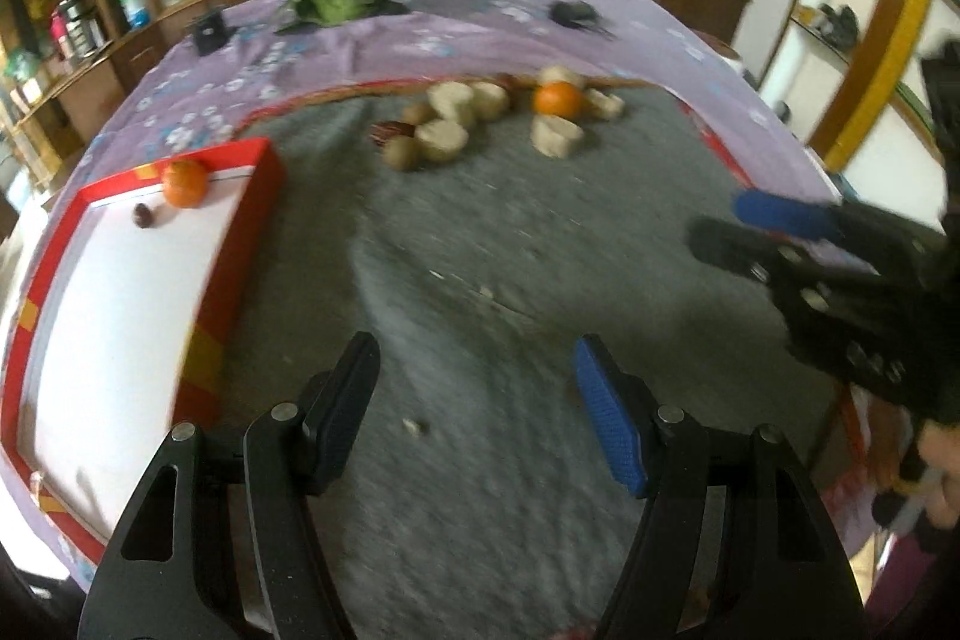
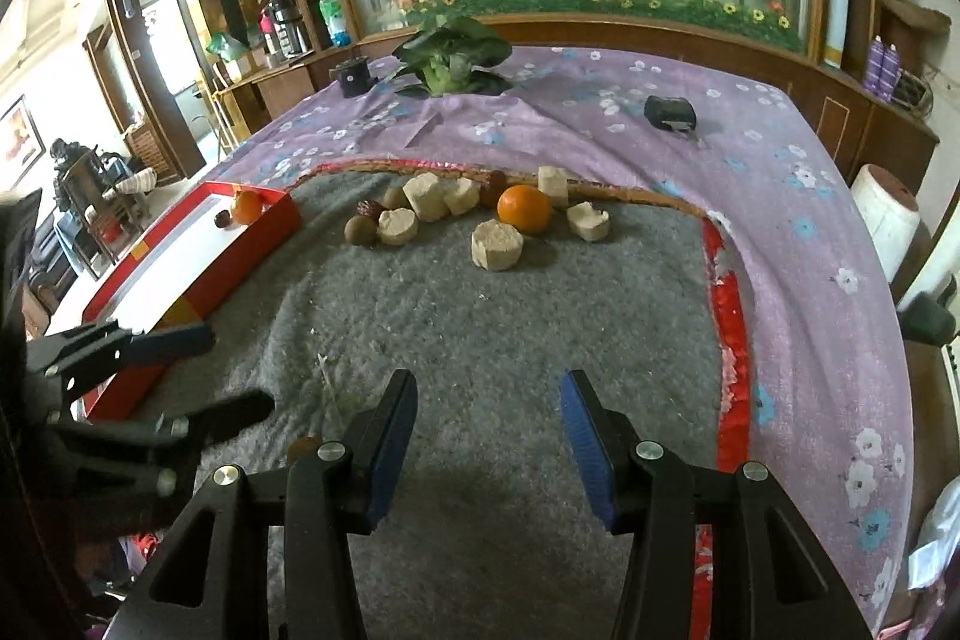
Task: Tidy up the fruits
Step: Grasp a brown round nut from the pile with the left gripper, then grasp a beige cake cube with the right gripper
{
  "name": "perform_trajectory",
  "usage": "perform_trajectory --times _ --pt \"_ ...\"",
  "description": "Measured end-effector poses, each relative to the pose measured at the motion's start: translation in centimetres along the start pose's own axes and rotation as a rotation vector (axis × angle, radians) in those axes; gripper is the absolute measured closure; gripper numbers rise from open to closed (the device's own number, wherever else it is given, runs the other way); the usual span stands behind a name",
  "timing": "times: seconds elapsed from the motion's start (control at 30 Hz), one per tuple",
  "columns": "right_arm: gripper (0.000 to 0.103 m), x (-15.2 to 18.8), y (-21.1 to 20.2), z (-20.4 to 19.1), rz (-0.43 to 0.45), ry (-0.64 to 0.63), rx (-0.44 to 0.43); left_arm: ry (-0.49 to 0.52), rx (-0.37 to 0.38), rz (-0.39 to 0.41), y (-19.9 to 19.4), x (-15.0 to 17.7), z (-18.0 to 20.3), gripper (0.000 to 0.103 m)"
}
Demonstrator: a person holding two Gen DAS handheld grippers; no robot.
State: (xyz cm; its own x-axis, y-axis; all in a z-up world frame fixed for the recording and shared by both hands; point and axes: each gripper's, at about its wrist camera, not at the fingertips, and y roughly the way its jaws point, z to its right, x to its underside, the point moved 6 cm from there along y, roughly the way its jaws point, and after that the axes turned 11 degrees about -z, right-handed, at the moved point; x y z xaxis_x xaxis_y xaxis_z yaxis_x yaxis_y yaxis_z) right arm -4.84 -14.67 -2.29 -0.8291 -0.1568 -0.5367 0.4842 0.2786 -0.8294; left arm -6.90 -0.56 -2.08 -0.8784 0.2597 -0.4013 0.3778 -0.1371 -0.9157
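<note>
Both grippers hang released and empty over the grey mat. The loose orange [image 2: 525,208] lies at twelve o'clock from the right gripper [image 2: 489,436], nearer it than the left gripper [image 1: 474,406]. The red tray [image 1: 240,244] sits at ten o'clock.

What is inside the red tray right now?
The red tray holds one orange and a small dark fruit near its far end. The rest of its white floor looks bare; the nearest corner is hidden behind the left gripper.
</note>
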Motion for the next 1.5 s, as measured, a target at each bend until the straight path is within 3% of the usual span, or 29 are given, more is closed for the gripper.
perform_trajectory --times 0.13,0.4,0.43,0.47,0.53,0.57,0.7,0.93,1.1,1.43,1.5 --pt "0.054 0.0 -0.1 0.1 0.005 0.003 -0.008 0.062 0.027 -0.018 0.5 0.6 2.0 0.035" --pt "0.054 0.1 0.1 0.6 0.000 0.011 -0.009 0.066 0.061 -0.048 2.2 0.6 3.0 0.036" --pt "0.054 0.2 0.1 0.8 0.000 0.014 -0.010 0.070 0.069 -0.049 2.3 0.6 3.0 0.041" --pt "0.054 0.1 0.1 0.8 0.000 0.016 -0.011 0.073 0.080 -0.050 2.4 0.7 3.0 0.059" --pt "0.054 0.1 0.3 0.9 -0.001 0.021 -0.016 0.082 0.094 -0.068 2.7 0.8 2.9 0.076" --pt "0.054 0.0 0.4 0.9 -0.002 0.022 -0.017 0.082 0.089 -0.065 2.8 0.8 2.9 0.079" --pt "0.054 -0.1 0.8 0.6 -0.008 0.017 -0.025 0.087 0.100 -0.058 2.7 0.9 2.6 0.079" --pt "0.054 -1.1 1.7 0.1 -0.008 0.022 -0.049 0.055 0.044 -0.004 1.4 -0.2 0.5 0.079" --pt "0.054 -3.3 3.2 0.0 0.009 0.032 -0.066 0.004 0.007 0.007 1.4 -1.0 -1.7 0.079" --pt "0.054 -8.3 7.9 0.0 -0.024 0.015 -0.004 -0.026 -0.015 0.023 1.6 -2.6 -3.5 0.079" --pt "0.065 -8.7 8.6 -0.1 -0.036 -0.005 0.025 -0.031 -0.020 0.024 1.7 -2.8 -3.7 0.079"
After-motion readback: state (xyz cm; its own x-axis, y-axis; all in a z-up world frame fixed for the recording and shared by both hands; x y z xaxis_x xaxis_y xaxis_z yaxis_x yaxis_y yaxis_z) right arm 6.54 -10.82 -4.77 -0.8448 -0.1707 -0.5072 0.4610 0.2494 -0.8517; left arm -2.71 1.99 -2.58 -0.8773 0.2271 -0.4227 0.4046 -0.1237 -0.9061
